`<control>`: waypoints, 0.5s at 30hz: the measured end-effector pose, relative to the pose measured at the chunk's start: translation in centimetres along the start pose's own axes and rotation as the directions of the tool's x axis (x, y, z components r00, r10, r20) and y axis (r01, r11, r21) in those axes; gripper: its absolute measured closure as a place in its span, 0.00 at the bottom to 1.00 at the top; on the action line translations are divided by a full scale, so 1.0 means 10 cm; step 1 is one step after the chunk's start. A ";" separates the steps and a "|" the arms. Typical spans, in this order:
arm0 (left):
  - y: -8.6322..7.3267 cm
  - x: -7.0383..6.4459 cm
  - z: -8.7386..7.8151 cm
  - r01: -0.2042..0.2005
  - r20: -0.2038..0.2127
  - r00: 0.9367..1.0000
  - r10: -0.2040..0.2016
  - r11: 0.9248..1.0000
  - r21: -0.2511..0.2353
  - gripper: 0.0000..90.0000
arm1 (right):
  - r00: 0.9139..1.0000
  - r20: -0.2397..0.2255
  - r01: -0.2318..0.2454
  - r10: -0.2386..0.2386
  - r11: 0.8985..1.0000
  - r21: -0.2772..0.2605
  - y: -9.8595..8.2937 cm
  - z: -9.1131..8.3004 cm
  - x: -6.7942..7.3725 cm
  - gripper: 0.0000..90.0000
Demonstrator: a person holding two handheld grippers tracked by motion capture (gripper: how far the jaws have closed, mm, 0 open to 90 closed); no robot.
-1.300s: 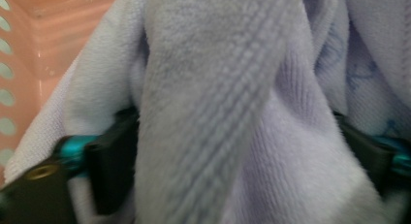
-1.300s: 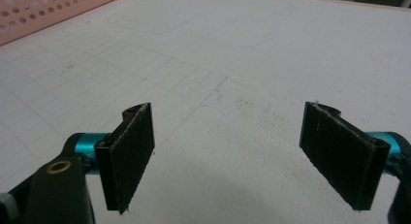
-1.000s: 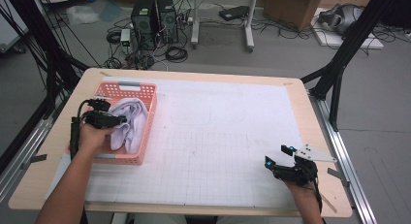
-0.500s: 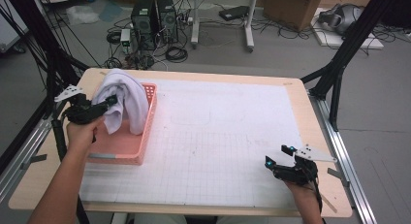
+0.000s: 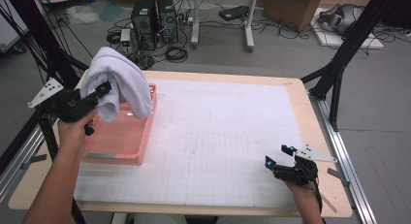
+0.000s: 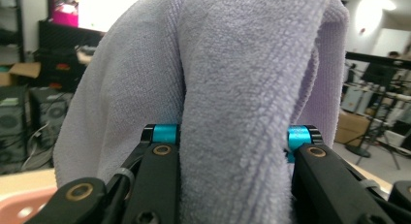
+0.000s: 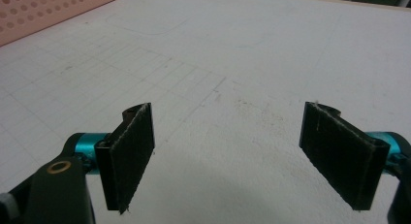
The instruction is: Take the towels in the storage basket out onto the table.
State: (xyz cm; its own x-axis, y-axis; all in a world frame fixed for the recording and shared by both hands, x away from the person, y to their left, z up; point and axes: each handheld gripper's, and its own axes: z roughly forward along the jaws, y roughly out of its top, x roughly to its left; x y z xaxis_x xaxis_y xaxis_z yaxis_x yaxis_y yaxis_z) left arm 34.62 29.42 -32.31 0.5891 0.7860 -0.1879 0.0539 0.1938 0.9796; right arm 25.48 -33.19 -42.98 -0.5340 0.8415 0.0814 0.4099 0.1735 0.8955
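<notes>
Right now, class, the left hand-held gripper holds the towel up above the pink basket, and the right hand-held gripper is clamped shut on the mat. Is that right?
Not quite. The right hand-held gripper is open, jaws wide apart over the white mat, as the right gripper view shows. The left hand-held gripper does hold the towel above the pink basket.

Beyond my table (image 5: pixel 300 95) the grey floor (image 5: pixel 291 54) holds two computer towers (image 5: pixel 155 15), tangled cables (image 5: pixel 177 53) and a cardboard box (image 5: pixel 291 8).

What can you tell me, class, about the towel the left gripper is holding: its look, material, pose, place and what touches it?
The towel is white to pale lilac, soft looped terry cloth with a stitched hem. It is bunched and draped in folds, lifted above the pink basket at the table's left side. The left gripper is shut on it, a thick fold pinched between the jaws, the rest hanging over them. In the high view it looks clear of the basket.
</notes>
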 end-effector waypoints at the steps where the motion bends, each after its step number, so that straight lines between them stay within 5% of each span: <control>1: 0.01 -0.03 0.00 -0.004 0.015 1.000 0.004 1.000 -0.002 0.77 | 1.000 0.000 0.001 -0.001 1.000 0.000 0.00 0.00 0.00 0.21; 7: 0.09 -0.17 0.05 -0.028 0.103 0.994 0.030 0.999 -0.019 0.77 | 1.000 -0.004 0.003 -0.003 1.000 0.001 0.00 0.01 0.00 0.21; 9: 0.14 -0.29 0.10 -0.036 0.171 0.985 0.041 0.999 -0.027 0.77 | 1.000 -0.002 0.007 -0.007 1.000 0.001 0.00 0.01 0.00 0.21; 11: 0.15 -0.34 0.12 -0.044 0.189 0.981 0.048 0.999 -0.025 0.77 | 1.000 -0.002 0.007 -0.007 1.000 0.001 0.00 0.01 0.00 0.21; 12: 0.17 -0.43 0.17 -0.063 0.229 0.971 0.066 0.998 -0.021 0.77 | 1.000 -0.002 0.004 -0.004 1.000 0.000 0.00 0.01 0.00 0.21; 15: 0.18 -0.53 0.22 -0.072 0.261 0.962 0.076 0.997 -0.023 0.77 | 1.000 -0.002 0.005 -0.005 1.000 -0.002 0.00 0.00 0.00 0.21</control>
State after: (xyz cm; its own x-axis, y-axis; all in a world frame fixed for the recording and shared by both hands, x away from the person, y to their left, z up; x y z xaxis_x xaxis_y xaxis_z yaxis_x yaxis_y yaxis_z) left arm 33.37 24.30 -29.44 0.7814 0.6178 -0.0877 -0.0075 0.1498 0.9887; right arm 25.51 -33.12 -42.97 -0.5371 0.8399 0.0778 0.4058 0.1764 0.8968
